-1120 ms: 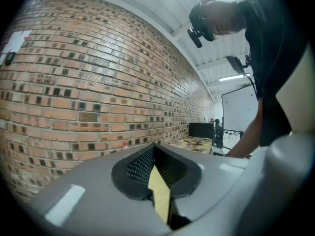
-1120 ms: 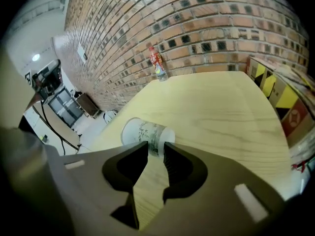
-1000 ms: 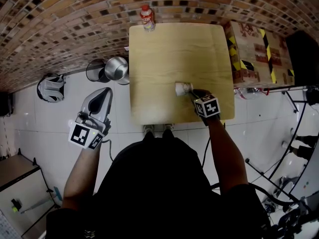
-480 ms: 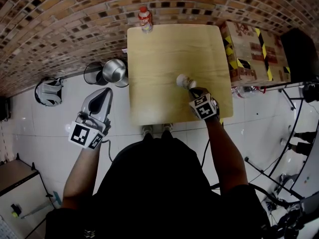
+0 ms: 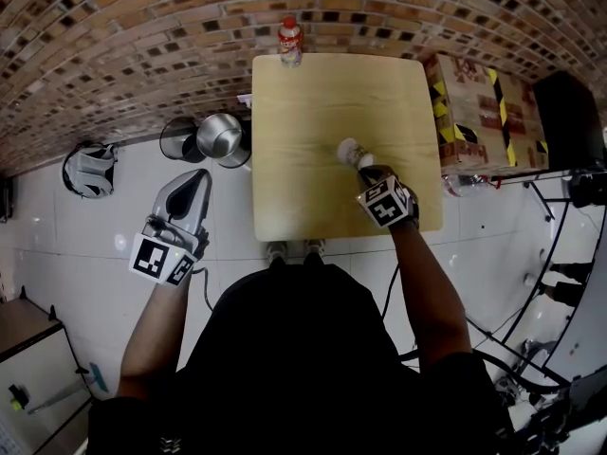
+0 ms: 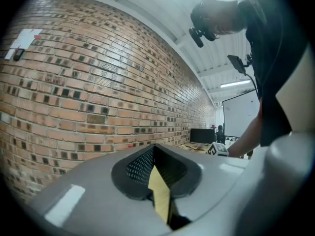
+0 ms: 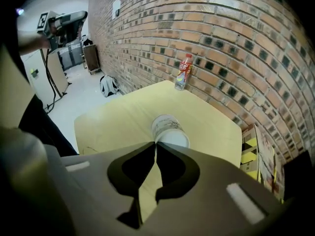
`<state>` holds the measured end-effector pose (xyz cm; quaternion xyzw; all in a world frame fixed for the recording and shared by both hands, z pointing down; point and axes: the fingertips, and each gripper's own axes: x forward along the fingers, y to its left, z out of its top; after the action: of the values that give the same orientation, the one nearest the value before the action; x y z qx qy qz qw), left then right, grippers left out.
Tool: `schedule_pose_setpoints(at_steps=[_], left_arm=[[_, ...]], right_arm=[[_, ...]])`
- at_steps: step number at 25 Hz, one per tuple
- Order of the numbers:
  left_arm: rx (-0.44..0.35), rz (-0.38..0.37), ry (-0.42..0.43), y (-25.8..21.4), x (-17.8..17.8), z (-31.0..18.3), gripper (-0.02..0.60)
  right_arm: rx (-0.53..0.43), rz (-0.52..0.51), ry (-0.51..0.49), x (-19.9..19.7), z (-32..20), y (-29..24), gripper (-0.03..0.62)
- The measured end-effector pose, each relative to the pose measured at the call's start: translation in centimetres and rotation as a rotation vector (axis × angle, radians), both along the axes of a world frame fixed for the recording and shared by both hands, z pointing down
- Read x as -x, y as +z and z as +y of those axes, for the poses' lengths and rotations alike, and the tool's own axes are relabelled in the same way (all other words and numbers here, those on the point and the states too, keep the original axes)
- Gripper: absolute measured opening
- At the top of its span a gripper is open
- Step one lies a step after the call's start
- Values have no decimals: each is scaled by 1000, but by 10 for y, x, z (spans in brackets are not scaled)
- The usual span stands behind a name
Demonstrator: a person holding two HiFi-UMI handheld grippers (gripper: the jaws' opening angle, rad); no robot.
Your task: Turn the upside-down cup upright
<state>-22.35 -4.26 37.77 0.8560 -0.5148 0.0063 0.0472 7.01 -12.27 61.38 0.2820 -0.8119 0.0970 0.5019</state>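
On the right half of the wooden surface (image 5: 303,188), the right tongs (image 5: 364,166) are pressed almost together on the thin wall of the cup (image 5: 350,150), pinching it at the end nearest them. The cup is tipped onto its side and points away from the tongs, neither upside down nor upright. The turn looks about half done: the cup is gripped and tilted, and the rest of the roll and the setting down are left. The left tongs (image 5: 197,180), pressed together and empty, hang over the floor, well apart from the surface.
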Motion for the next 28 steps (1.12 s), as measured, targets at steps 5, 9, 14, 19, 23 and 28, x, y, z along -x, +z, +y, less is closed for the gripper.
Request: schedule_pose_setpoints(at_steps=[5, 9, 14, 19, 23, 28], left_arm=[[0, 32, 22, 7, -1, -4, 0], [5, 50, 69, 13, -12, -6, 0], [8, 64, 119, 18, -24, -9, 0], [1, 72, 141, 17, -30, -9, 0], [-2, 71, 125, 15, -25, -5, 0], [0, 69, 87, 15, -9, 0, 0]], right_arm=[[29, 61, -29, -9, 16, -4, 15], [102, 65, -6, -17, 38, 1, 15], [202, 118, 15, -32, 65, 9, 15], [269, 261, -45, -39, 81, 14, 15], [338, 278, -77, -30, 88, 19, 39], [343, 216, -86, -14, 82, 15, 133]])
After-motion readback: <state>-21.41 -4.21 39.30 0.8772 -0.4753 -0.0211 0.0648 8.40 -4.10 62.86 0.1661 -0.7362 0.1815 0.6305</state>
